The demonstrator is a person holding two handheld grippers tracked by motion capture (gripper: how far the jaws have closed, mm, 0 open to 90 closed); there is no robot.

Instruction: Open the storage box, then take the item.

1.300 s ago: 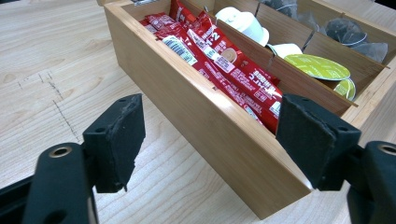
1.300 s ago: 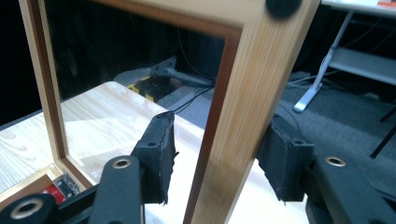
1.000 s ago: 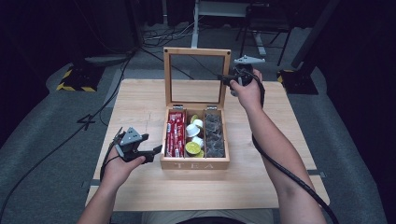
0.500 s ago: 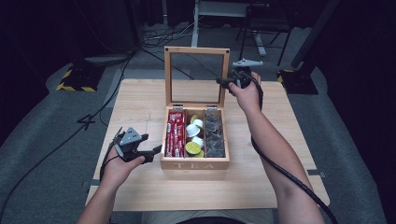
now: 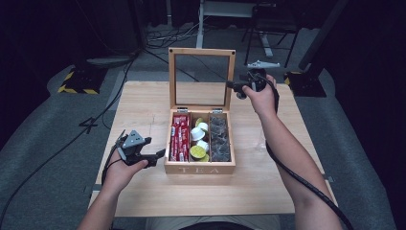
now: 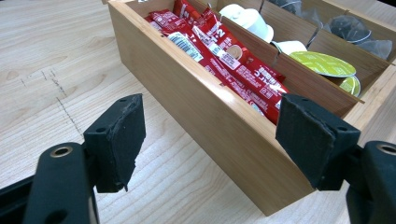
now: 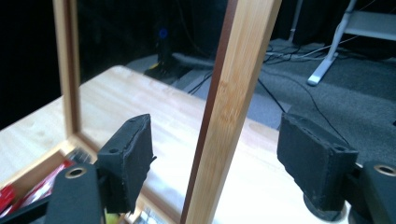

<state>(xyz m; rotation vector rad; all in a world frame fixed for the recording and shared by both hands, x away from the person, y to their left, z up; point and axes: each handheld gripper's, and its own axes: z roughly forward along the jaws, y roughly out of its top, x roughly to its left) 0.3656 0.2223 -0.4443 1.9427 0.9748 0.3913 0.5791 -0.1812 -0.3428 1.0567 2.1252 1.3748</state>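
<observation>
Right now everything turns on the lid [image 5: 201,78] of the tea box [image 5: 199,168], which stands upright on its hinges at the box's far edge. Its right-hand frame rail [image 7: 224,107] runs vertically straight up between the jaws of the right gripper [image 5: 238,87], nearer the left pad than the right; both pads are spread wide and, as far as the right gripper view lets me judge, neither touches the wood. That rail's long axis stands up from the box, so a close would pinch it across its thin width, near the lid's upper right corner.

The left gripper [image 5: 152,157] sits low on the tabletop [image 5: 143,103] just beside the box's left wall [image 6: 205,112], near the front corner, jaws likewise released and holding nothing. The wall lies slantwise between its pads in the left gripper view.

The right hand is plainly the nearer one to the lid. Beyond the lid the tabletop is bare, and toward the box the swing path is open; the red sachets [image 5: 179,138], white and green pods [image 5: 198,142] and dark bags [image 5: 219,139] look to lie at or below the box's rim, though that is hard to confirm.
</observation>
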